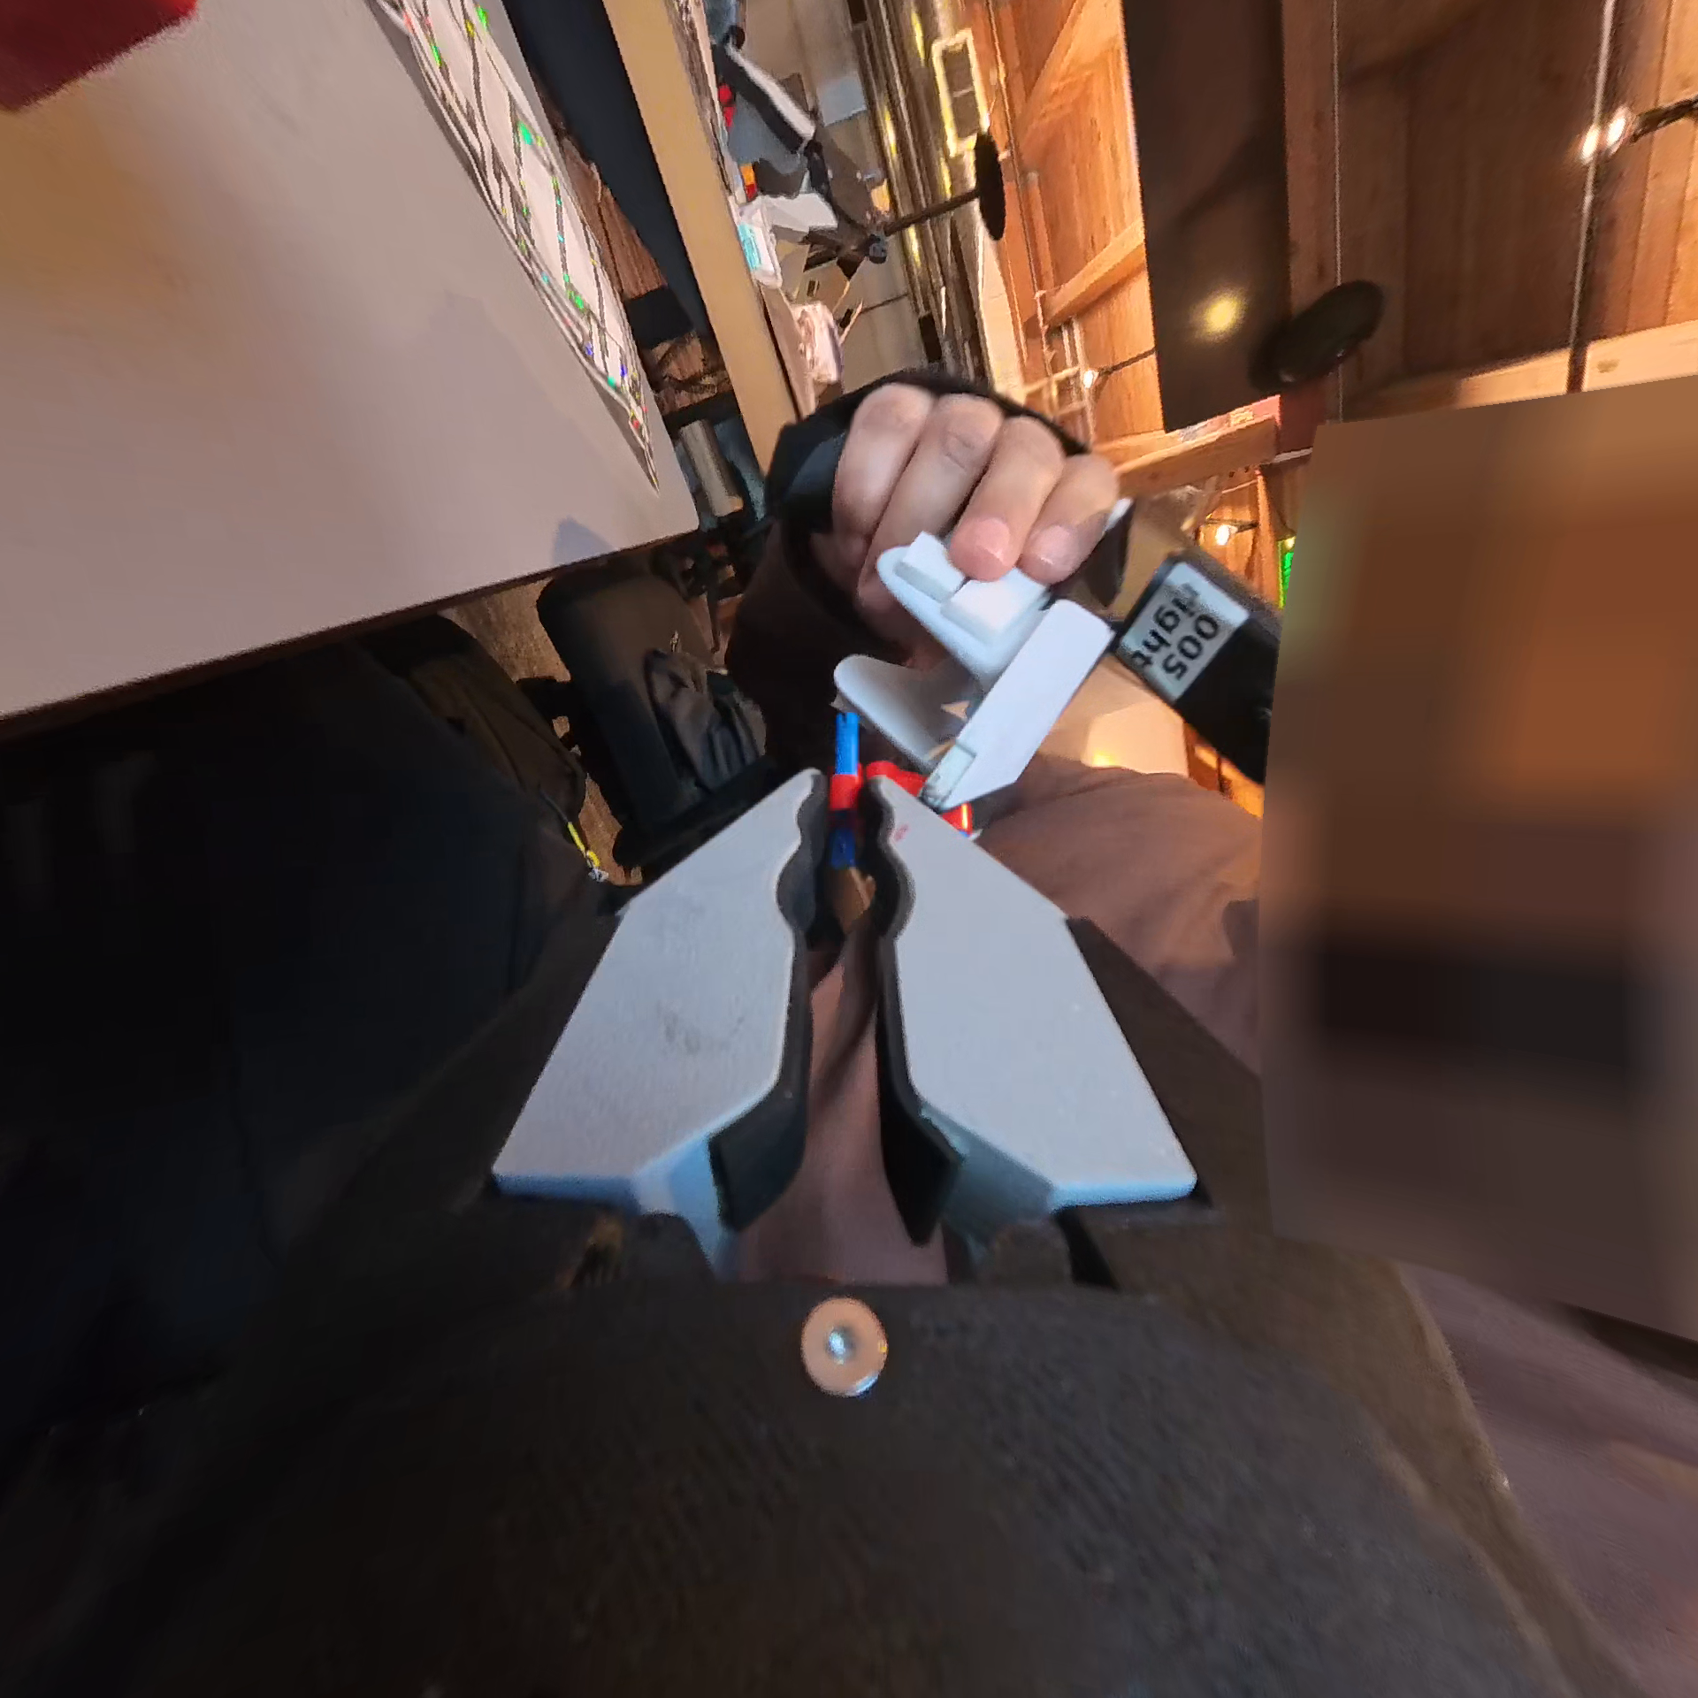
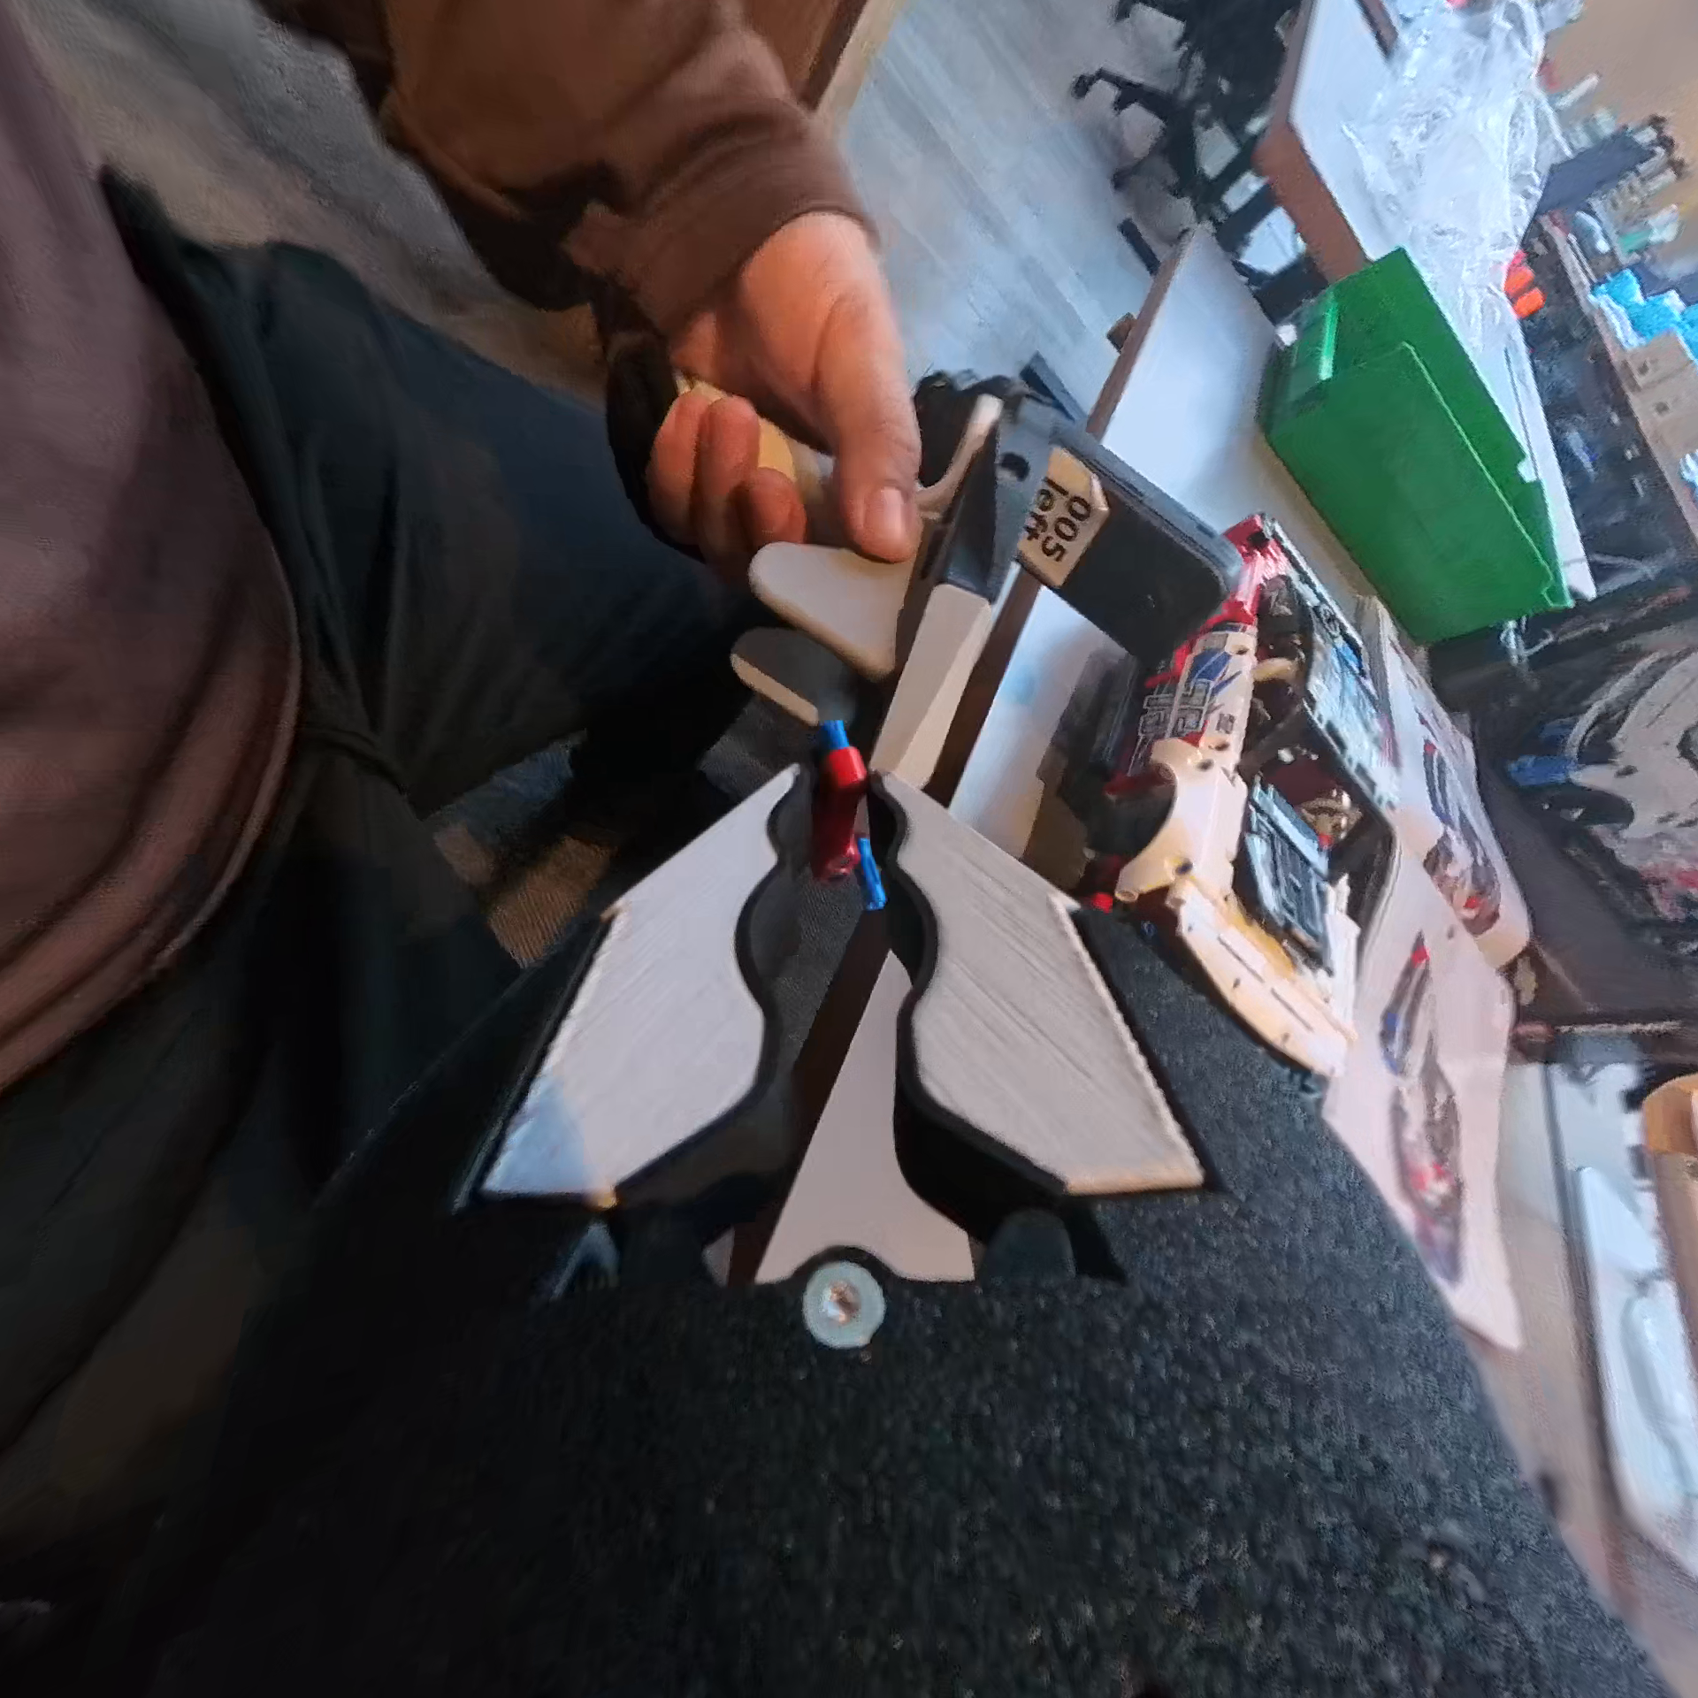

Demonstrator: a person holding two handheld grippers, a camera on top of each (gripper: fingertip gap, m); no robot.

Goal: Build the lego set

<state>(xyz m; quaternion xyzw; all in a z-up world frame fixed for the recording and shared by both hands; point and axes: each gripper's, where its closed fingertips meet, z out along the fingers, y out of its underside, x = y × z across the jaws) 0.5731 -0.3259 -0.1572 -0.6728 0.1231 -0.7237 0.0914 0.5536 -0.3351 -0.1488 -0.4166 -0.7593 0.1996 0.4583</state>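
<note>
The table [image 2: 1185,367] is the biggest thing near me, a pale slab running off to my right, its edge also showing in my left view. On it lies the half-built car [image 2: 1231,827], white with red and blue panels and dark windows, lying lengthways along the tabletop. Beyond it stands a green bin [image 2: 1397,441], and printed sheets [image 2: 1433,1057] lie on the table just beside the car.

Both my grippers are held off the table, in front of my lap, tips meeting around one small piece. My left gripper [image 1: 850,809] has its grey fingers [image 1: 698,974] drawn together, clamped on the piece [image 1: 843,799]: a red connector threaded on a thin blue pin, the blue showing above and below the red. Its far end pokes out past the tips.

My right gripper [image 2: 850,809] is pinched on the same piece [image 2: 841,809] from the other side. Here the red part looks like a short, glossy, waisted block, with one blue stub sticking up and another slanting down between my fingers [image 2: 1011,1001], which stand nearly together at the tips.

In each view the other gripper comes in from above, my hand [image 2: 809,386] wrapped round its handle, its white fingertips meeting the piece.
</note>
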